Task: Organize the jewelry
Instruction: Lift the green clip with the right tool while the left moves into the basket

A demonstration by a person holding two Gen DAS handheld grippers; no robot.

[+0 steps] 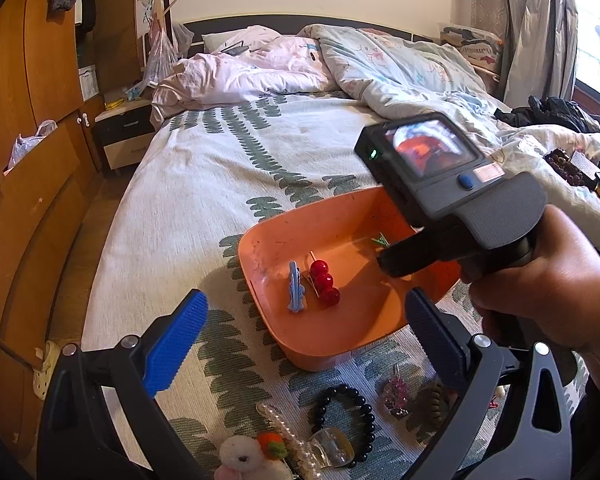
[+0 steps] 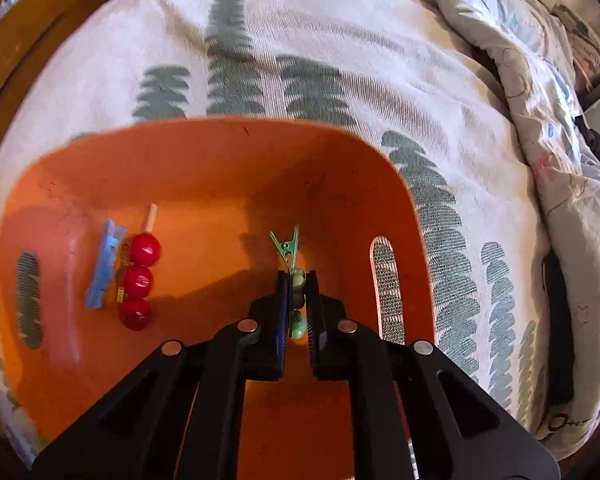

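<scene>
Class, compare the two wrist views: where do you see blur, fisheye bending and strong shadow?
Left wrist view: sharp overall; the wardrobe bows outward, and the window is blown out. Right wrist view: the bedspread is smeared with blur, the orange tray bulges, and the right gripper, shut on the green clip, casts a dark shadow.

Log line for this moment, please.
right gripper: shut on green clip, inside orange tray | left gripper: open, idle
</scene>
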